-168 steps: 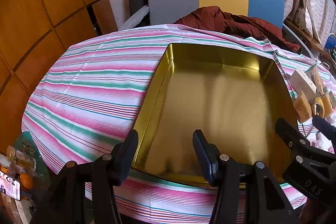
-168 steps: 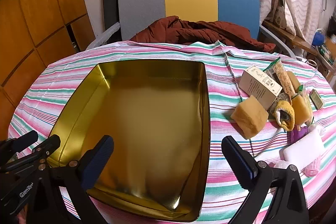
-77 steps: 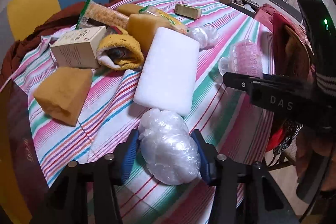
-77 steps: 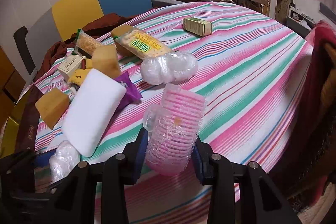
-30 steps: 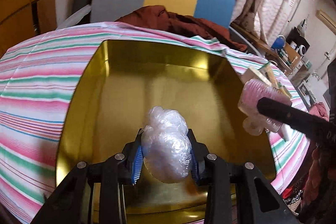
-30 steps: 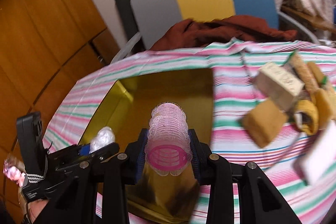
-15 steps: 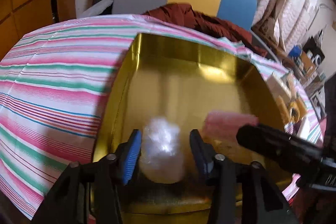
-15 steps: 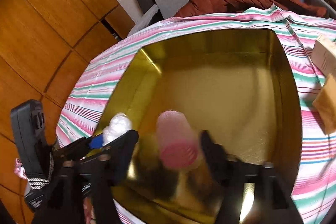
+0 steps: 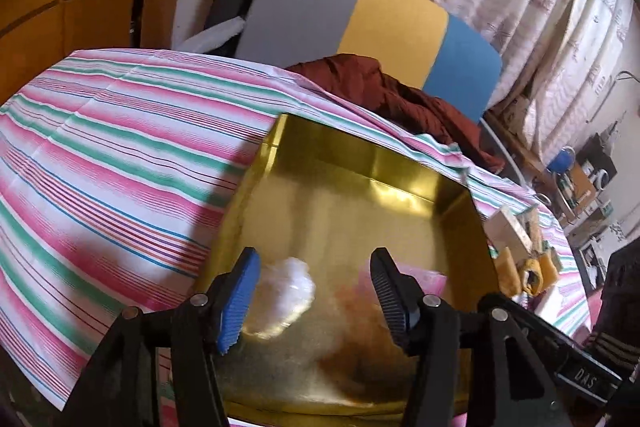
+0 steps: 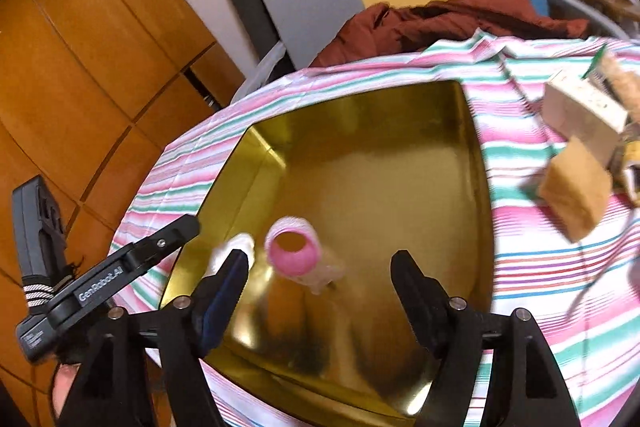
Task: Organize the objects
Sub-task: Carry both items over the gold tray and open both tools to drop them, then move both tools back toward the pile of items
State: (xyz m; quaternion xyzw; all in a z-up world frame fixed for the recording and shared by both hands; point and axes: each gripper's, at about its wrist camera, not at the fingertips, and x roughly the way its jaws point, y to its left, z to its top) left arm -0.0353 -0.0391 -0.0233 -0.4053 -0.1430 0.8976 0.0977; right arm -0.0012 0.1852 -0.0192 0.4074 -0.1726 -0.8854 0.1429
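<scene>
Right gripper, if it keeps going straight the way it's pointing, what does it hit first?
Most likely the pink hair roller lying in the gold tin, just ahead of the right gripper, whose jaws have just been opening and stand clear of it. Depth is blurred; it could pass beside it and meet the tin's floor.

A crinkled clear plastic wad (image 9: pixel 286 281) and a pink hair roller (image 10: pixel 294 253) — side by side — lie inside the gold tin (image 10: pixel 400 115).

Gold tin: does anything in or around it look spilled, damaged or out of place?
Nothing stands out. The plastic-wrapped bundle and pink hair roller lie inside the gold tin, near its front, both blurred.
</scene>
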